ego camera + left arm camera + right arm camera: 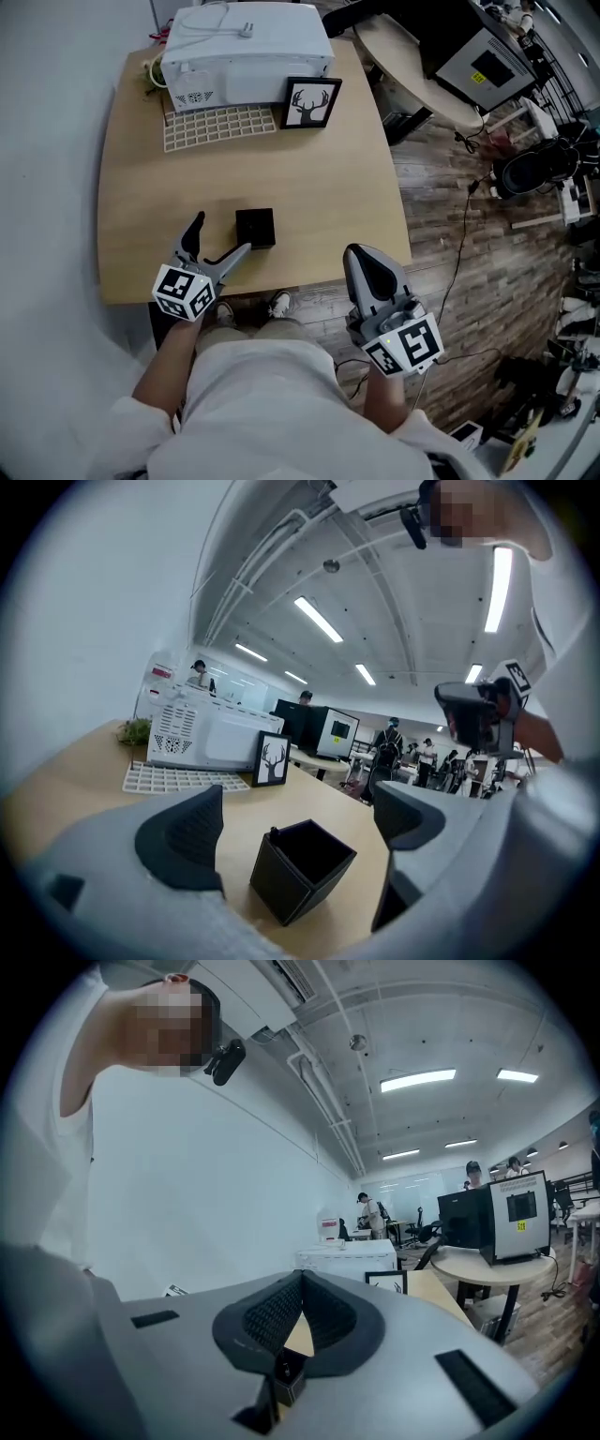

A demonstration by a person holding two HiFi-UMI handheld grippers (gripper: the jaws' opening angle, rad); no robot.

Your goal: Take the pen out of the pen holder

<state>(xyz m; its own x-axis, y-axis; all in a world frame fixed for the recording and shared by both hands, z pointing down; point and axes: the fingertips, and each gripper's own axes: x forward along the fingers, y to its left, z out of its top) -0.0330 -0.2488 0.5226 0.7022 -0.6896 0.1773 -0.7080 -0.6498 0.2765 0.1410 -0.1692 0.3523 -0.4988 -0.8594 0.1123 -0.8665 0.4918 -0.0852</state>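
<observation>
A black square pen holder [255,228] stands upright on the wooden table [309,178] near its front edge. In the left gripper view the pen holder [298,867] looks dark and hollow inside. Only a small dark nub shows at its rim corner, and I cannot tell whether that is a pen. My left gripper [221,234] is open just left of the holder, with its fingers either side of it in the left gripper view [298,813] and not touching it. My right gripper [362,255] is shut on nothing, off the table's front edge; between its jaws [300,1283] the holder [286,1377] shows far off.
At the table's back stand a white box-shaped appliance [246,52], a white grid mat [220,125] and a framed deer picture [311,103]. To the right are a wood floor with cables [464,234], a round table [422,75] and office equipment. People stand far off in the room.
</observation>
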